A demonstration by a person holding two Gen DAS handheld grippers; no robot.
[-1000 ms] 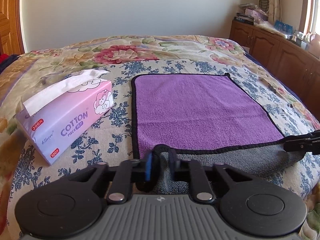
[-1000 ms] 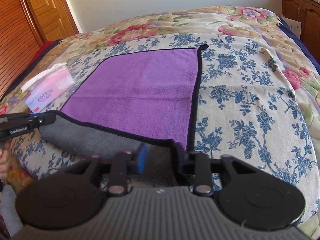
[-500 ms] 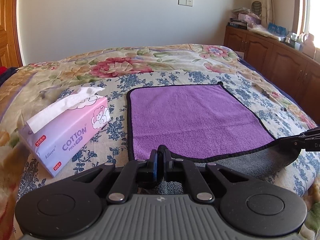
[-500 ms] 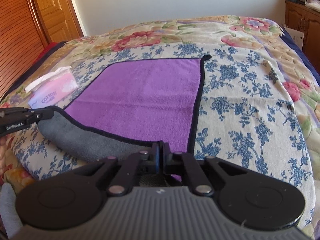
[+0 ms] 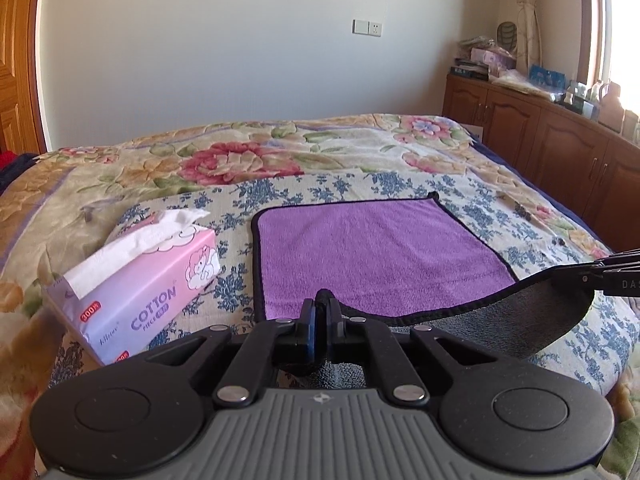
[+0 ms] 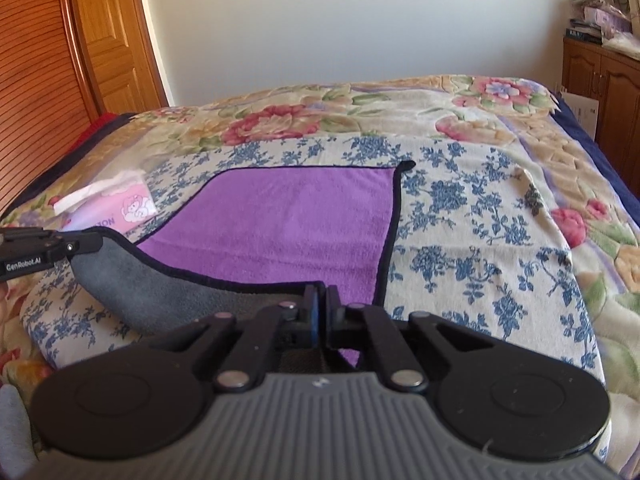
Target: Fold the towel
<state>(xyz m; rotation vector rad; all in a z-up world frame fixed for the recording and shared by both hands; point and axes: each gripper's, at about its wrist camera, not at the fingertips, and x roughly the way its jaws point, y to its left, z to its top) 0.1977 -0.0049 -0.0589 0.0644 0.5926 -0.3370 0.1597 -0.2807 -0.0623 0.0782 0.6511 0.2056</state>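
Both tongs are clamped now! A second ago the jaws stood apart around the near hem; since then they have snapped together and the edge has come up off the bed. The left gripper (image 5: 320,312) pinches the near-left corner of the purple towel (image 5: 372,252), the right gripper (image 6: 320,312) the near-right corner, and the grey underside (image 6: 132,284) sags between them. Ahead of both tongs, the rest of the towel lies flat on the floral bedspread (image 6: 480,216). The tissue box (image 5: 148,284) sits just left of the left gripper. My read: the first fold is ready to carry forward.
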